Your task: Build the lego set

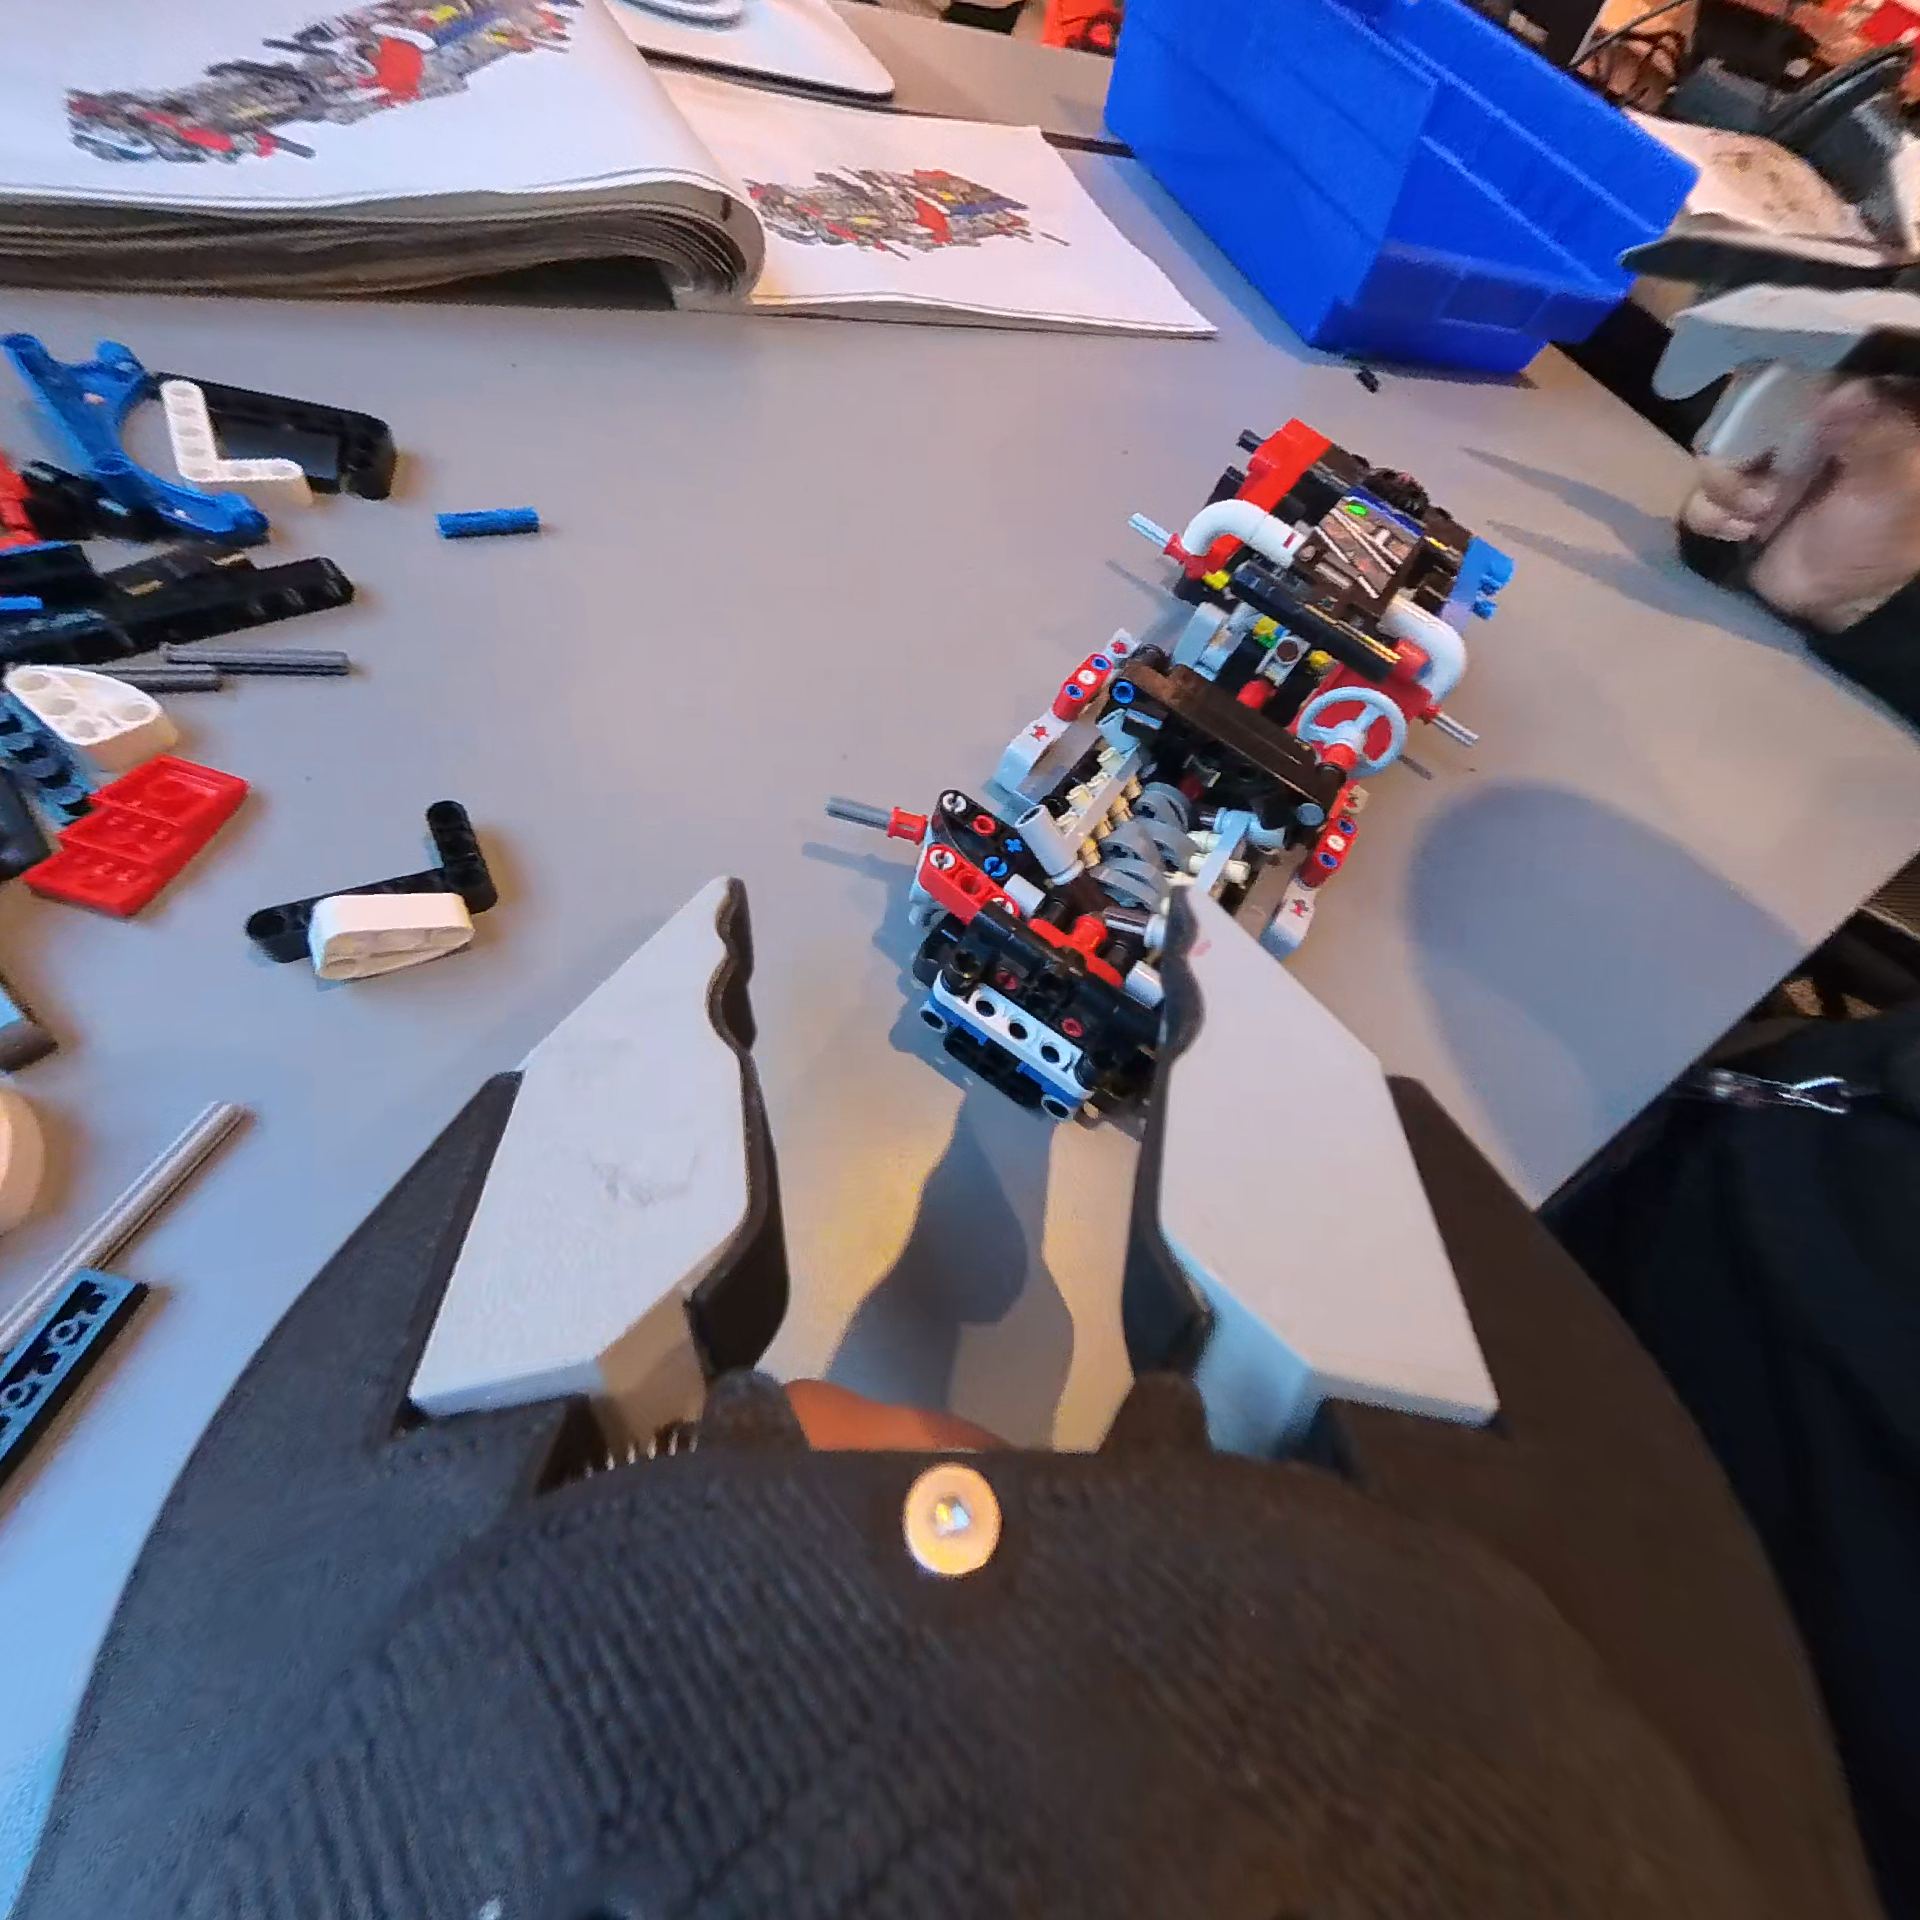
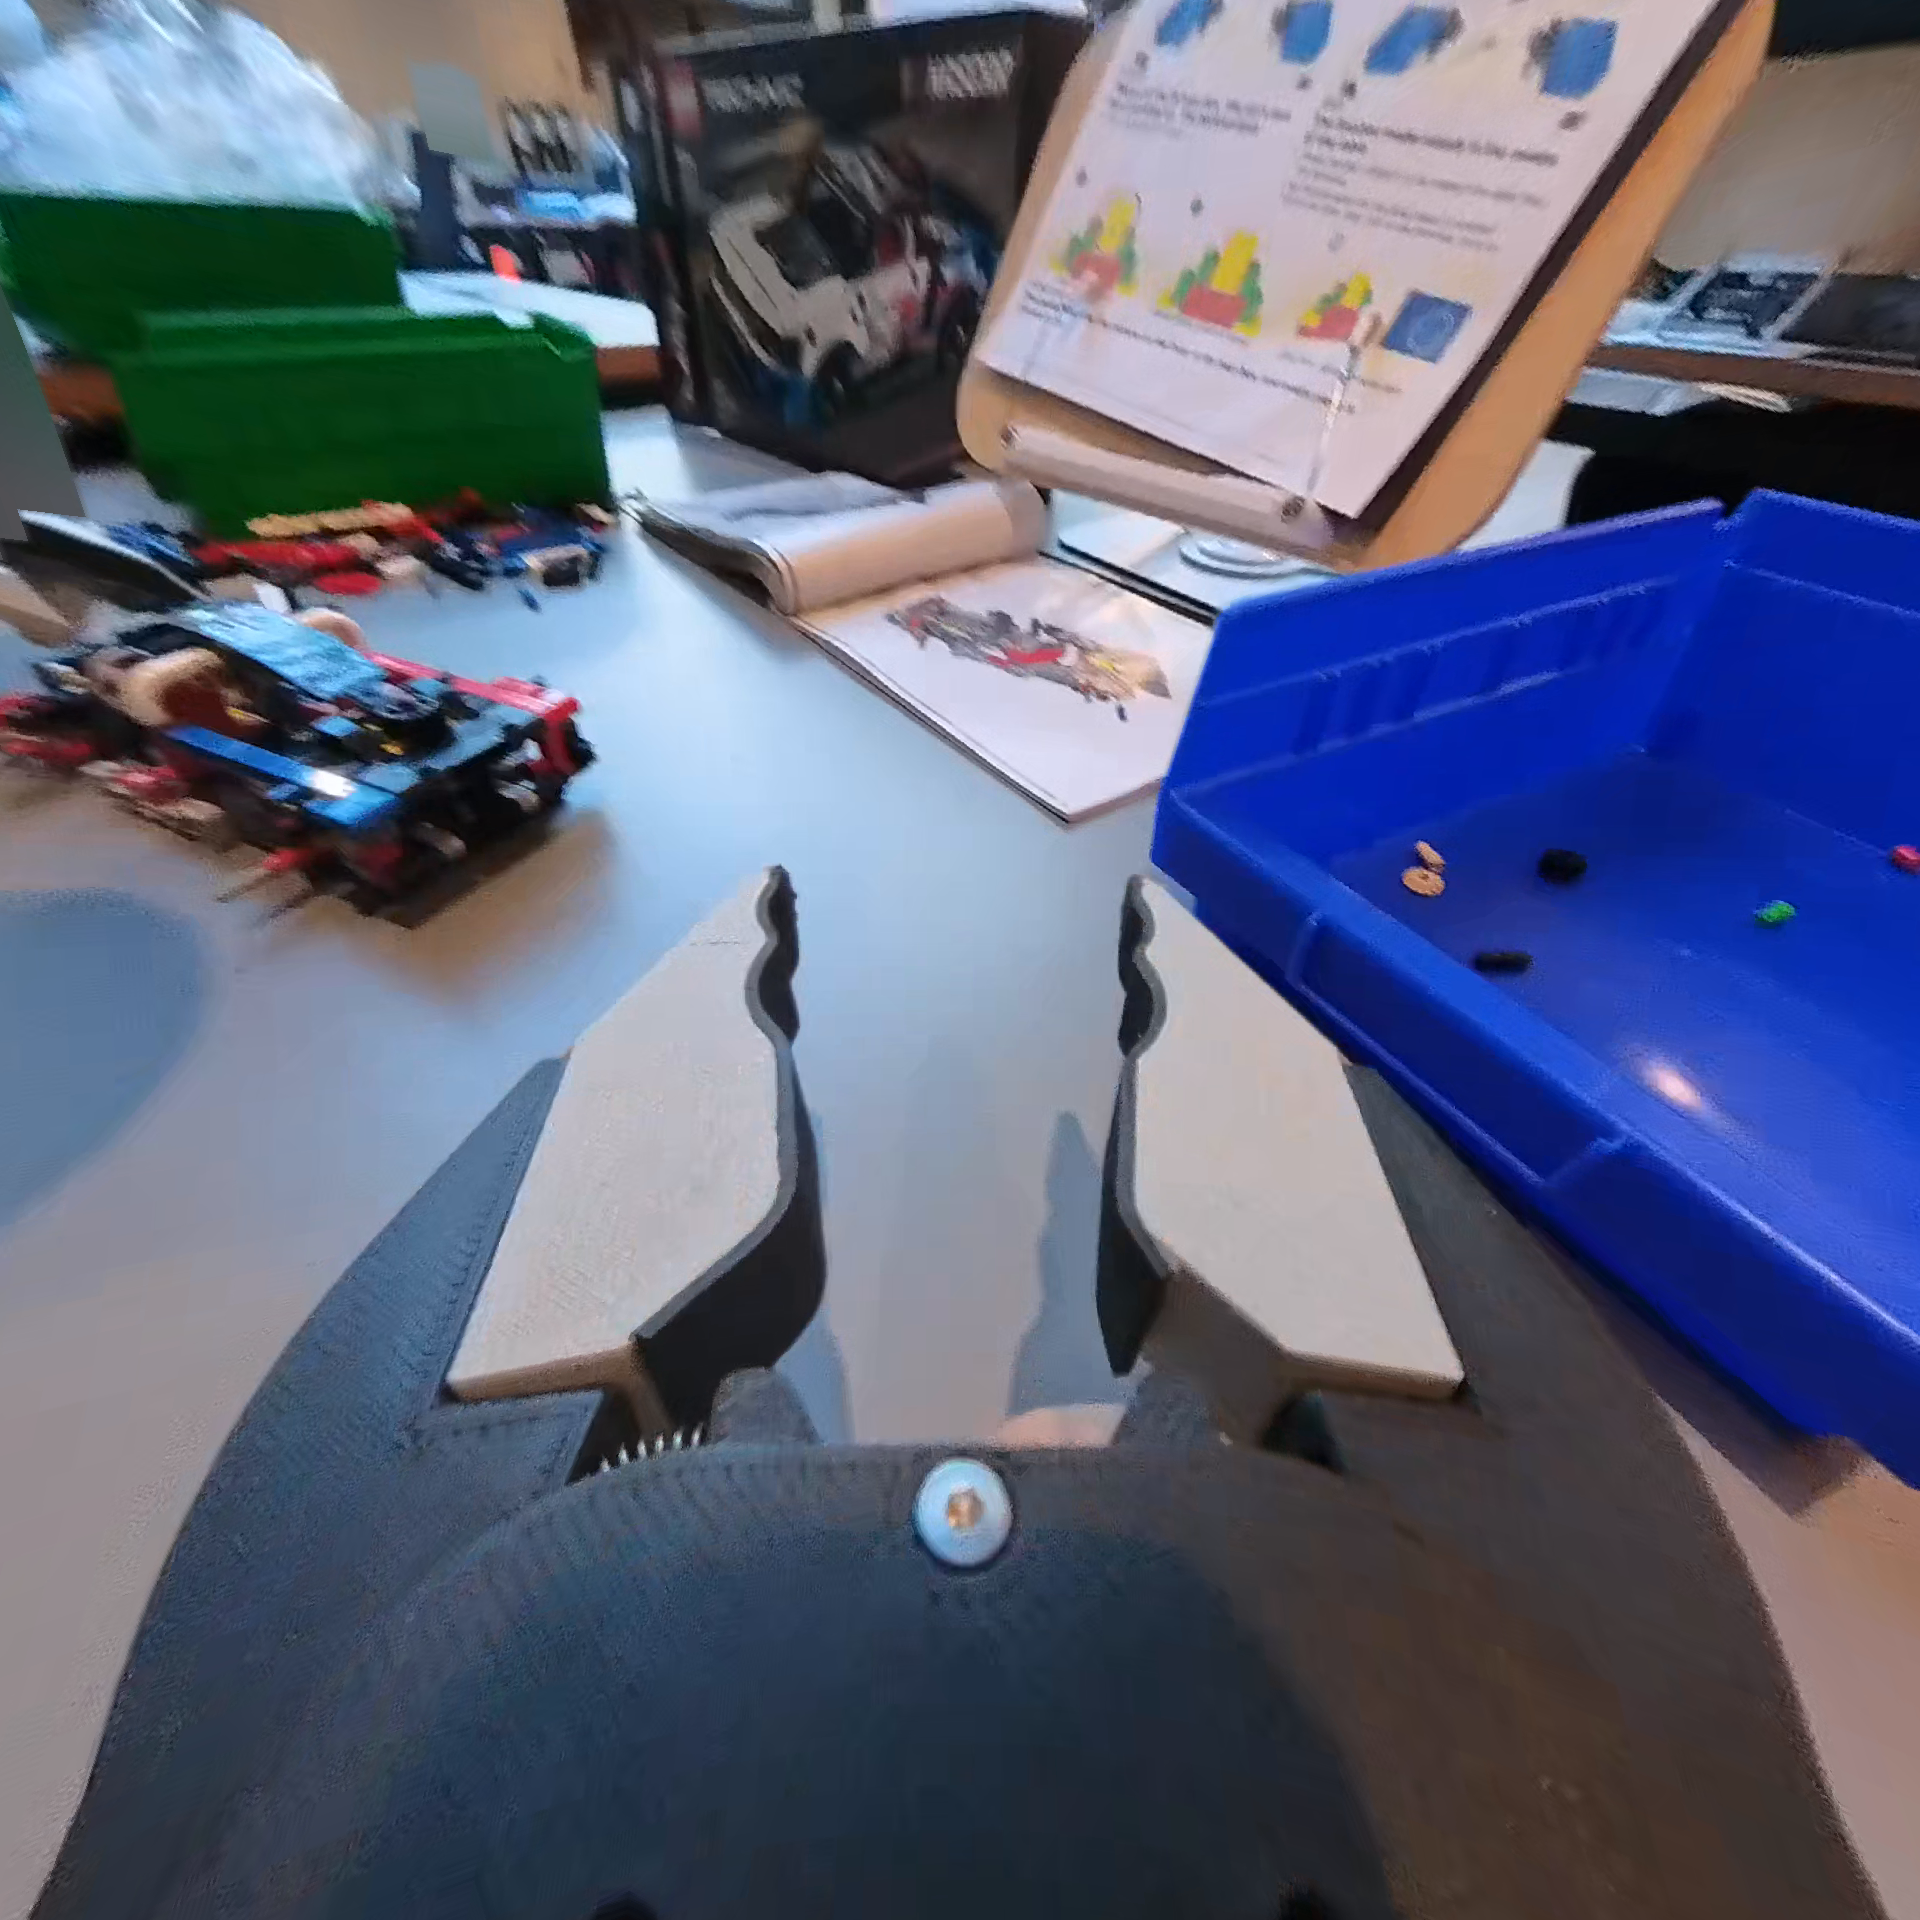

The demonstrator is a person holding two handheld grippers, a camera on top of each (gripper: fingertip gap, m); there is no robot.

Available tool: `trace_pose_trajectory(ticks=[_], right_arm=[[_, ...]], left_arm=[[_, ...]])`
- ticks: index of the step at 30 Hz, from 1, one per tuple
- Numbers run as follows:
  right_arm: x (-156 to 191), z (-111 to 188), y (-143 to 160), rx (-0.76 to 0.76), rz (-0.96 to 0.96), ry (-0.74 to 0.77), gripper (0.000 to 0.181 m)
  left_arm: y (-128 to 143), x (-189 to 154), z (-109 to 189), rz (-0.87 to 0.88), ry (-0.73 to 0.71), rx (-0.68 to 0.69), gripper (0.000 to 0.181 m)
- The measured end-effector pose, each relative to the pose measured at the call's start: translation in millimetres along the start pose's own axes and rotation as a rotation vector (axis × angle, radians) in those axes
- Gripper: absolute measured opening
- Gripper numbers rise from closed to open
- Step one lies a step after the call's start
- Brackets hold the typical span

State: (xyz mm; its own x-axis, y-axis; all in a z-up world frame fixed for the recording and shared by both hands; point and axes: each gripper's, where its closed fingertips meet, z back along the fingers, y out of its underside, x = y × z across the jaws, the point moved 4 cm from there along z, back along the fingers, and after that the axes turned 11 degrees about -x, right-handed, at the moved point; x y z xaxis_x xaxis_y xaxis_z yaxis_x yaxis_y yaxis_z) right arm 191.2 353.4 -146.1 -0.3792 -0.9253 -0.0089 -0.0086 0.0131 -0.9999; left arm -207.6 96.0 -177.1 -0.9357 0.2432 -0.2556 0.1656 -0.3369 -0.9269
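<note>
The half-built lego car chassis (image 1: 1195, 769), black, red, grey and blue, lies on the grey table (image 1: 675, 623). My left gripper (image 1: 951, 920) is open, with the chassis's near end between its fingers. The right fingertip (image 1: 1179, 935) is against the chassis's side and the left fingertip (image 1: 727, 925) is well clear of it. My right gripper (image 2: 956, 935) is open and empty above bare table, with the chassis (image 2: 291, 748) to its far left. It also shows in the left wrist view (image 1: 1766, 343), held by a hand at the upper right.
Loose lego pieces (image 1: 156, 623) lie at the left. An open instruction book (image 1: 520, 208) lies behind. A blue bin (image 2: 1558, 935) holding several small pieces stands close to my right gripper. Green bins (image 2: 343, 416), the set's box (image 2: 831, 239) and a sheet on a stand (image 2: 1351, 208) are at the back. My hands' fingertips stand some 45 centimetres from each other.
</note>
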Motion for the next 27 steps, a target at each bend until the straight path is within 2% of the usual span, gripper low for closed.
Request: trace_pose_trajectory(ticks=[4, 7, 11, 22, 27], right_arm=[[-4.2, -7.7, 8.3, 0.079, -0.011, 0.014, 0.061], [-9.3, -9.3, 8.2, 0.077, -0.028, 0.031, 0.056], [-12.3, -8.0, 6.4, 0.059, -0.058, 0.032, 0.052], [-15.7, -8.8, 7.7, 0.073, -0.006, 0.105, 0.048], [-23.5, -9.8, 10.3, 0.096, -0.03, 0.159, 0.049]], left_arm=[[3.7, -5.6, -1.7, -0.01, 0.053, 0.028, 0.072], [7.5, -11.8, -3.9, -0.04, 0.091, 0.061, 0.066], [6.0, -14.8, -1.4, -0.054, 0.111, 0.033, 0.066], [15.1, -24.9, -5.0, -0.149, 0.118, 0.088, 0.065], [13.9, -26.0, -4.0, -0.159, 0.113, 0.067, 0.064]])
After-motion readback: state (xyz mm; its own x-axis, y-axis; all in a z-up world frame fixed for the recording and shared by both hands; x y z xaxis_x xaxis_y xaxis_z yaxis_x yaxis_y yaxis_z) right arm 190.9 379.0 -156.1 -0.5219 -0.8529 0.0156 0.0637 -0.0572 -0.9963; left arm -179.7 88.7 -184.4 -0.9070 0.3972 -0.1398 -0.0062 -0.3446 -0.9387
